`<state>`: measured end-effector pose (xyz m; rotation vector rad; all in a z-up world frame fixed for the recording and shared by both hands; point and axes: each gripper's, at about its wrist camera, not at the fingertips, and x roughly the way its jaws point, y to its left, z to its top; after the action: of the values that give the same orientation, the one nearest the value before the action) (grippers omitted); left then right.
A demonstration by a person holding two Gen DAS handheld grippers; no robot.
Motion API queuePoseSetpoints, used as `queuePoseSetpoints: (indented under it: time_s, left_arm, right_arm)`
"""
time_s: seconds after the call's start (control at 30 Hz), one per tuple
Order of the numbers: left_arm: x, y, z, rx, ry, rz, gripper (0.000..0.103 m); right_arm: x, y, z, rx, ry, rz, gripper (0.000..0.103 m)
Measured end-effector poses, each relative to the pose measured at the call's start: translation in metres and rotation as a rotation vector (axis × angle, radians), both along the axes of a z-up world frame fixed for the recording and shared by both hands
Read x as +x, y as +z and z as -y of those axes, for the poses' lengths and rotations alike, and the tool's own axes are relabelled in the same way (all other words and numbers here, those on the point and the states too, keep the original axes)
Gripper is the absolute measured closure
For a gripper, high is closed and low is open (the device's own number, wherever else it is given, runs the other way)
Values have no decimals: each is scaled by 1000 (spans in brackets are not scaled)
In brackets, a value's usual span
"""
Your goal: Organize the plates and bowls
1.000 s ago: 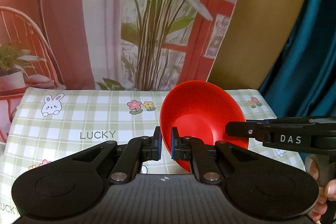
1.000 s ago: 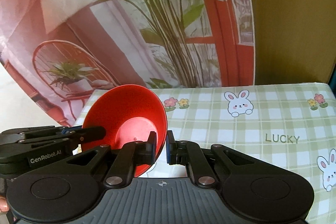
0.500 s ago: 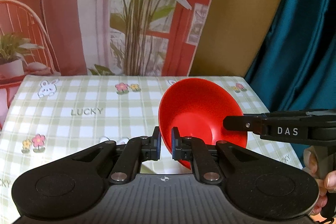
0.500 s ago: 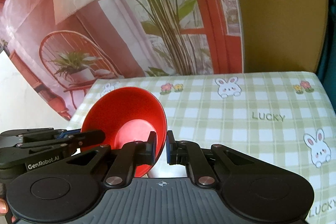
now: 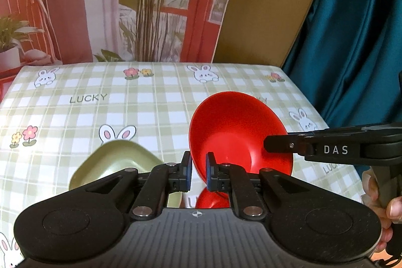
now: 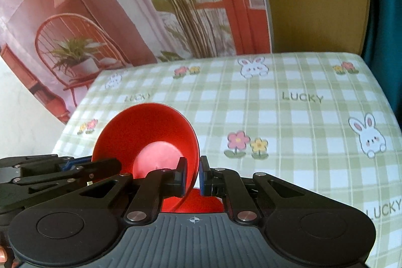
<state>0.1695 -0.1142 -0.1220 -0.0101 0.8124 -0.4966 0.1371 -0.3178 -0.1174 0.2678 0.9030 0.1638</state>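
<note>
A red bowl (image 5: 236, 132) hangs tilted above the checked tablecloth (image 5: 155, 102), gripped at two places on its rim. My left gripper (image 5: 198, 170) is shut on the rim's near left part. My right gripper (image 5: 276, 145) reaches in from the right and clamps the opposite edge. The right wrist view shows the same red bowl (image 6: 150, 142) with my right gripper (image 6: 193, 175) shut on its right rim and the left gripper (image 6: 75, 167) at its left side. An olive green bowl (image 5: 118, 162) rests on the cloth just left of the red one, half hidden by my left gripper.
A red shape (image 5: 211, 200) shows below the held bowl, mostly hidden by the gripper body. A printed backdrop (image 5: 150, 4) and a teal curtain (image 5: 351, 42) stand behind the table. A person's hand (image 5: 379, 192) holds the right gripper's handle. The table's right edge (image 6: 382, 92) is near.
Both grippers have carried the red bowl down and closer over the table. The green bowl has come into view at the lower left of the left wrist view.
</note>
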Motion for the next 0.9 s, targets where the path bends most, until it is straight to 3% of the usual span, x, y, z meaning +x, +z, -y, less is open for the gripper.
queuePoseSetpoints:
  time_s: [0.9]
  left_arm:
    - [-15, -46, 14, 46, -46, -114, 91]
  right_arm:
    - [-26, -49, -1, -59, 16, -126, 93]
